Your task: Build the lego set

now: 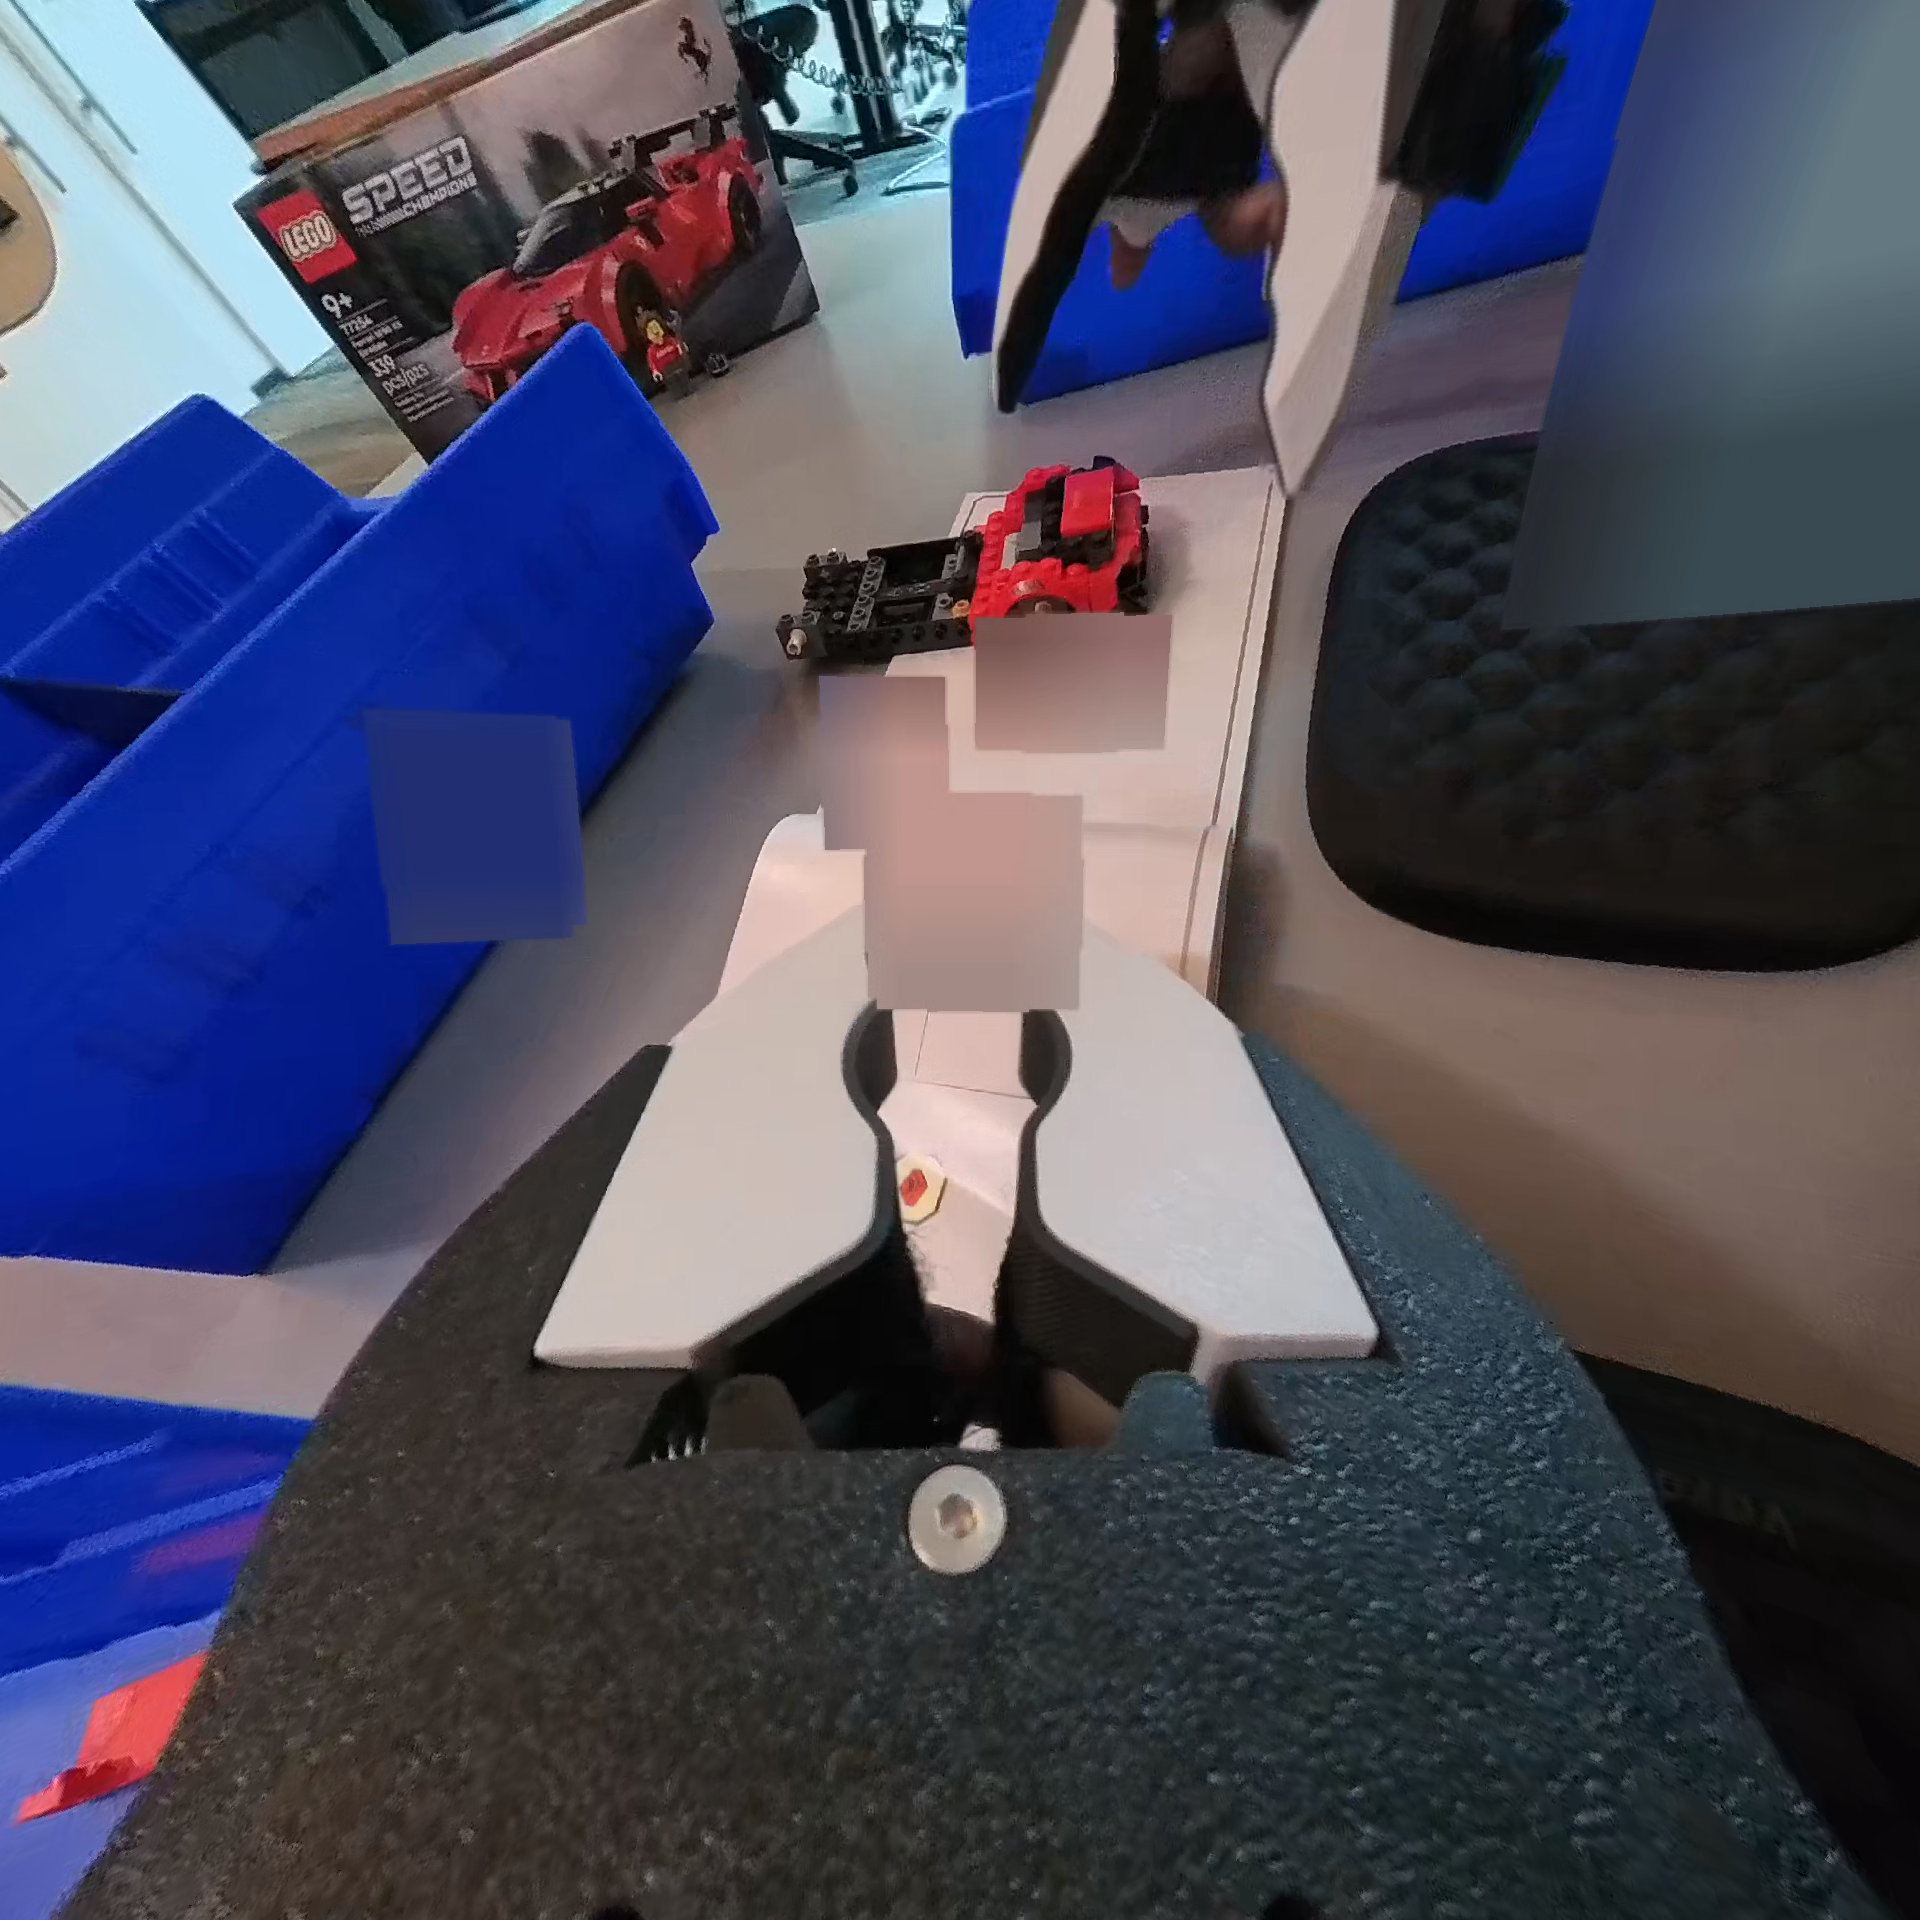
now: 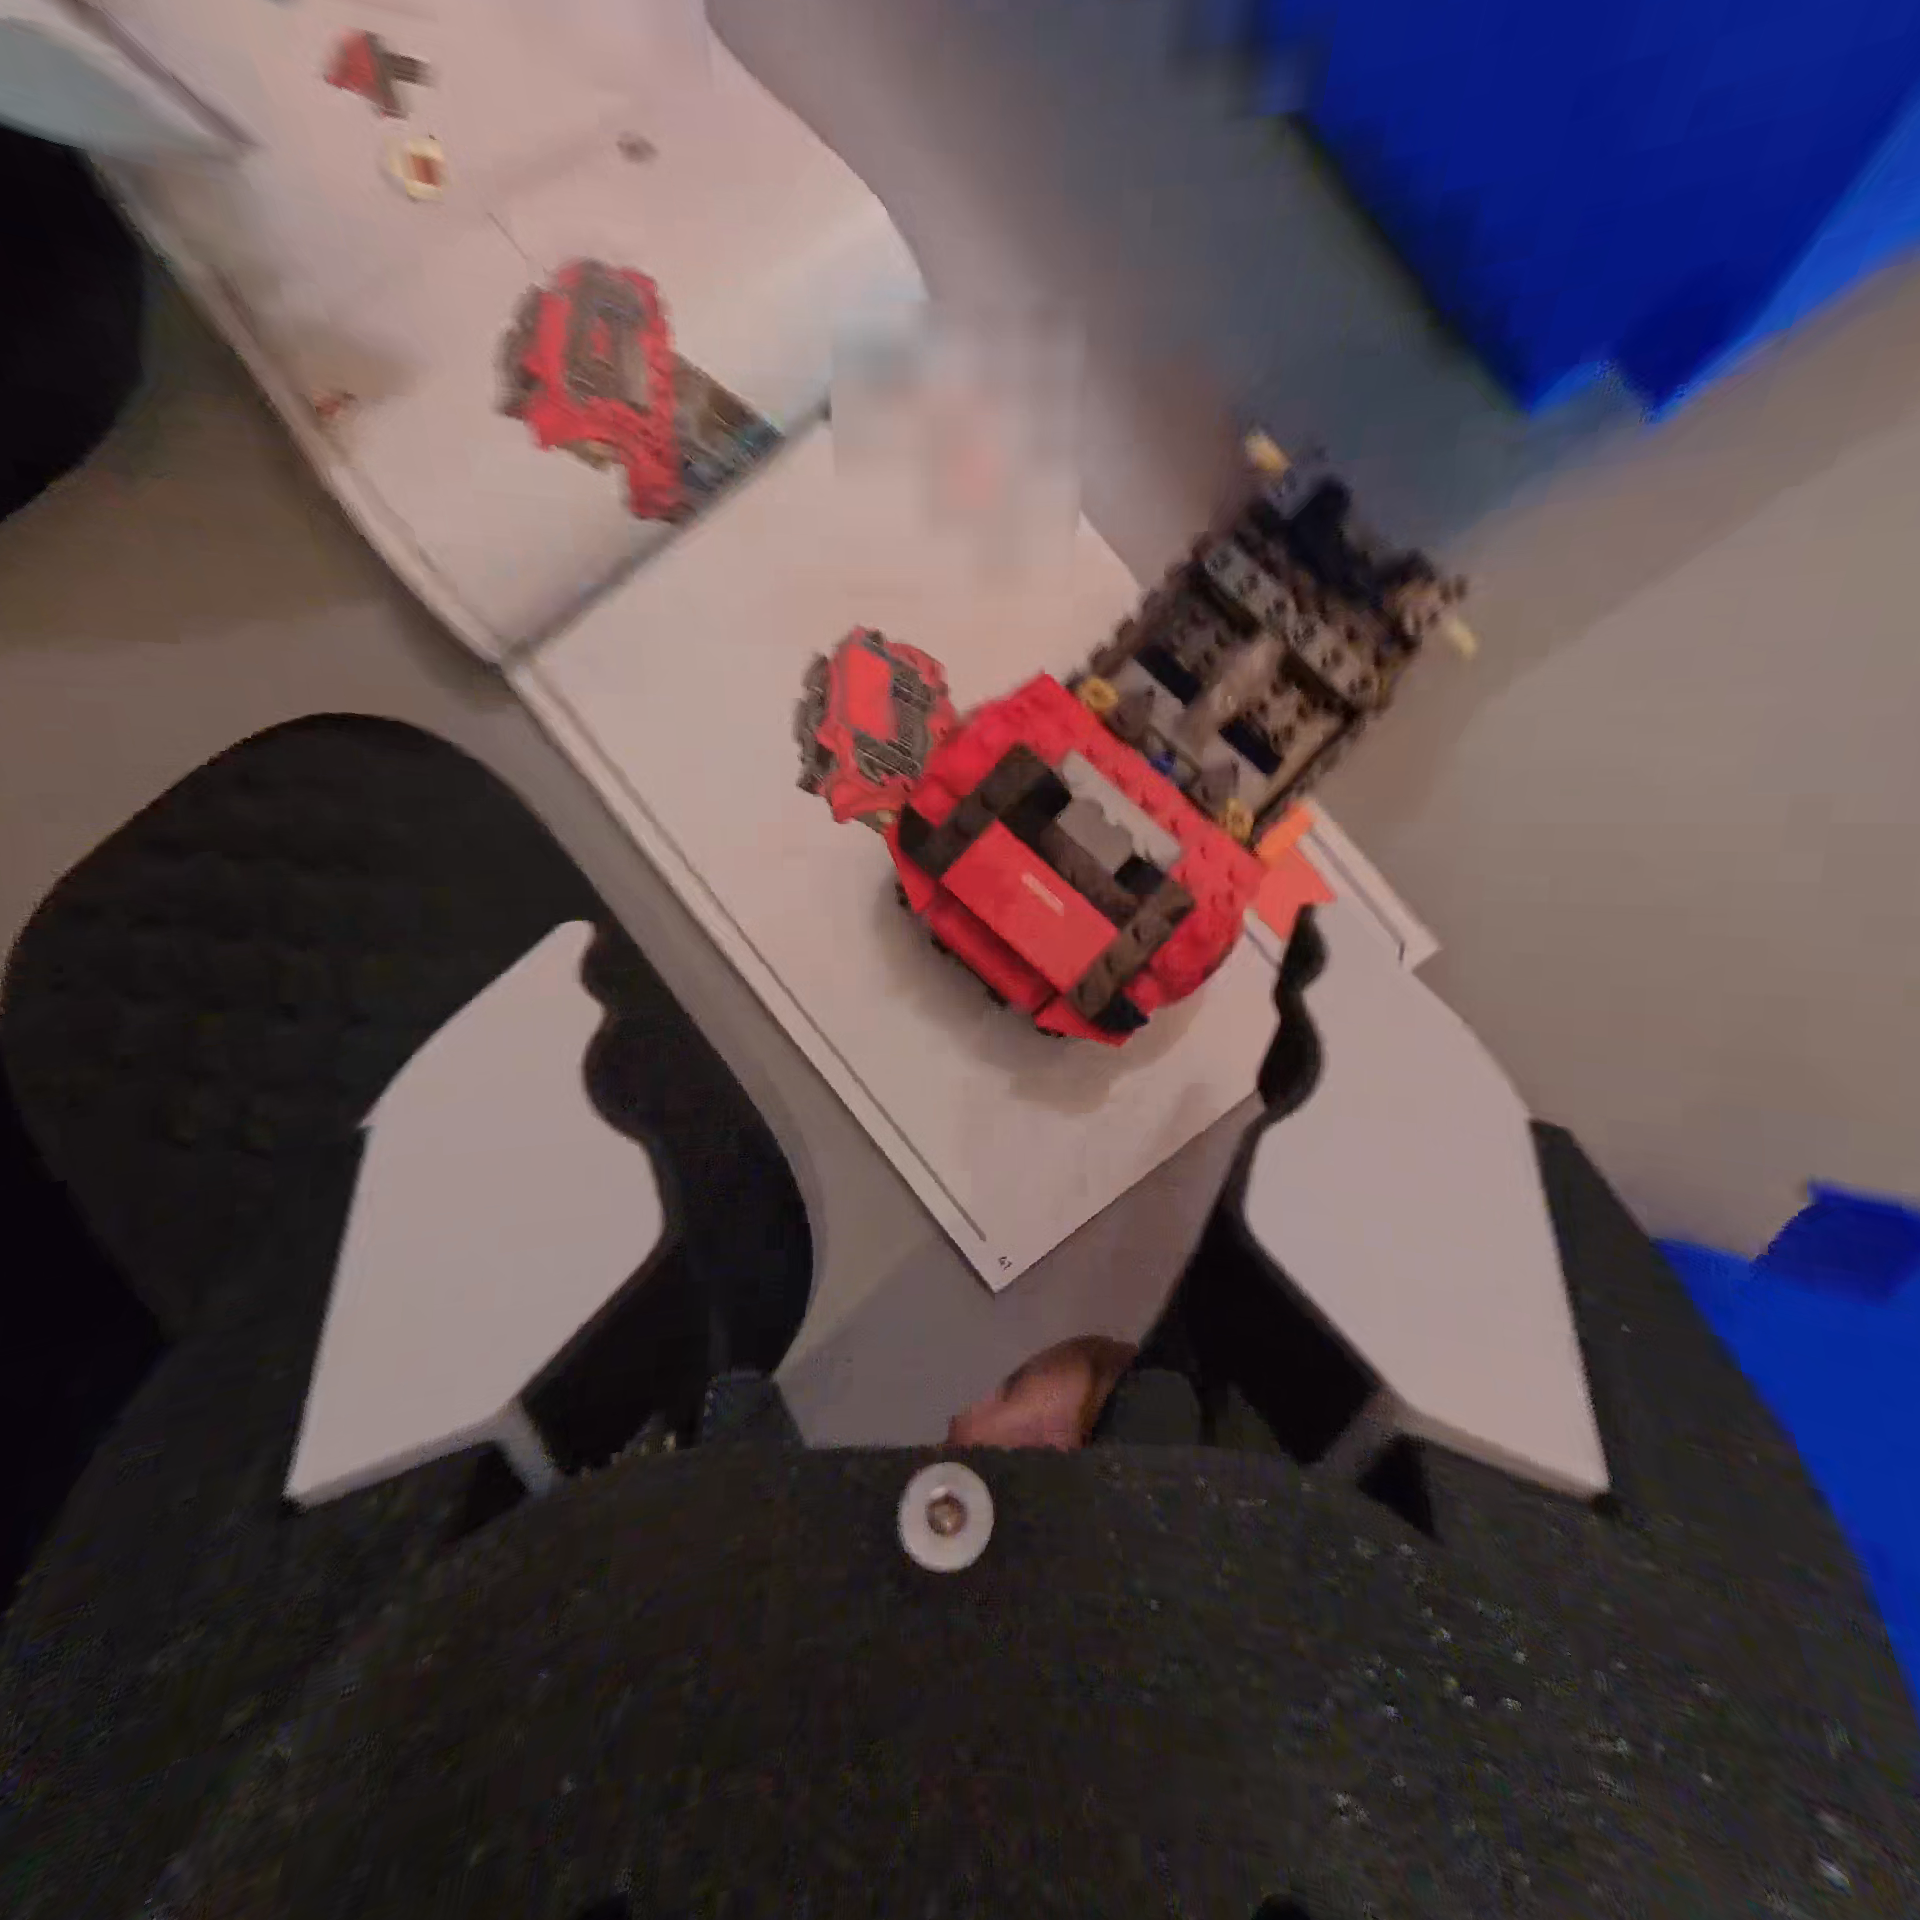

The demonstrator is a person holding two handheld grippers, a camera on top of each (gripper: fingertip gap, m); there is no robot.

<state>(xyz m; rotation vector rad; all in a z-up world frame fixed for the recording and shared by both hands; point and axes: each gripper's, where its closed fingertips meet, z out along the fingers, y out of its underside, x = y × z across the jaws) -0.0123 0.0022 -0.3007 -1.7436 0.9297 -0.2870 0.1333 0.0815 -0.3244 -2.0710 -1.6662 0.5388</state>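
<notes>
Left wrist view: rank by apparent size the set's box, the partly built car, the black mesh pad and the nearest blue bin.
1. Blue bin, though nearness to the camera inflates it.
2. Black mesh pad.
3. Box, farther off.
4. Partly built car, clearly smallest.

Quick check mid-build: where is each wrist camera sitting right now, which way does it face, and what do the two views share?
Left wrist view: low over the table, facing forward past its own left gripper, jaws narrowly apart, toward the half-built car, set box and blue bins; the right gripper hangs beyond.
Right wrist view: higher, tilted steeply down between the wide-open right gripper jaws onto the car; a fingertip shows at its base.
Shared: car, instruction booklet, black mat, bins.
</notes>
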